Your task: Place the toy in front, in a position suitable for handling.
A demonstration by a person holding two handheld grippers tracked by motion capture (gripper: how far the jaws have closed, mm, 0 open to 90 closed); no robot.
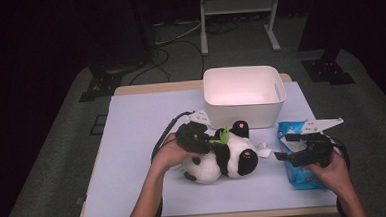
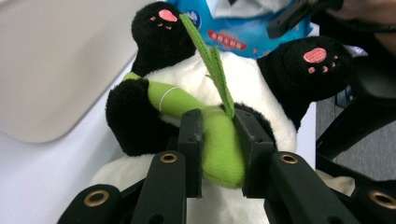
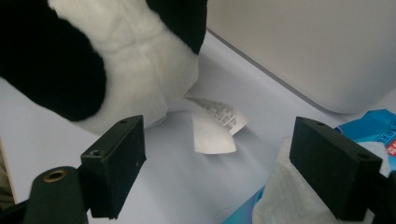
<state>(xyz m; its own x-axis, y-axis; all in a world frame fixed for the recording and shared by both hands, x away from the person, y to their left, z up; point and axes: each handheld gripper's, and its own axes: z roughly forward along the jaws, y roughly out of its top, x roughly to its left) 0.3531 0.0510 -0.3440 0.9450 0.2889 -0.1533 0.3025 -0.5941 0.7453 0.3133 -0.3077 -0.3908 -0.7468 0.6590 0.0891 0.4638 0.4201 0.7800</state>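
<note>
Pale blue matting (image 1: 132,141) covers our table, with a white bin (image 1: 244,97) at its far side. Just in front of the bin lies the panda (image 1: 223,159) on its back. Our left gripper (image 2: 219,128) clamps the panda's green bamboo (image 2: 219,144). Our right gripper (image 3: 217,177) hangs wide open over a blue wipes pack (image 1: 299,170), near the panda's tag (image 3: 215,123).

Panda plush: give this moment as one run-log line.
left hand-held gripper: shut on green bamboo of panda plush | right hand-held gripper: open, over wipes pack | white bin: behind
</note>
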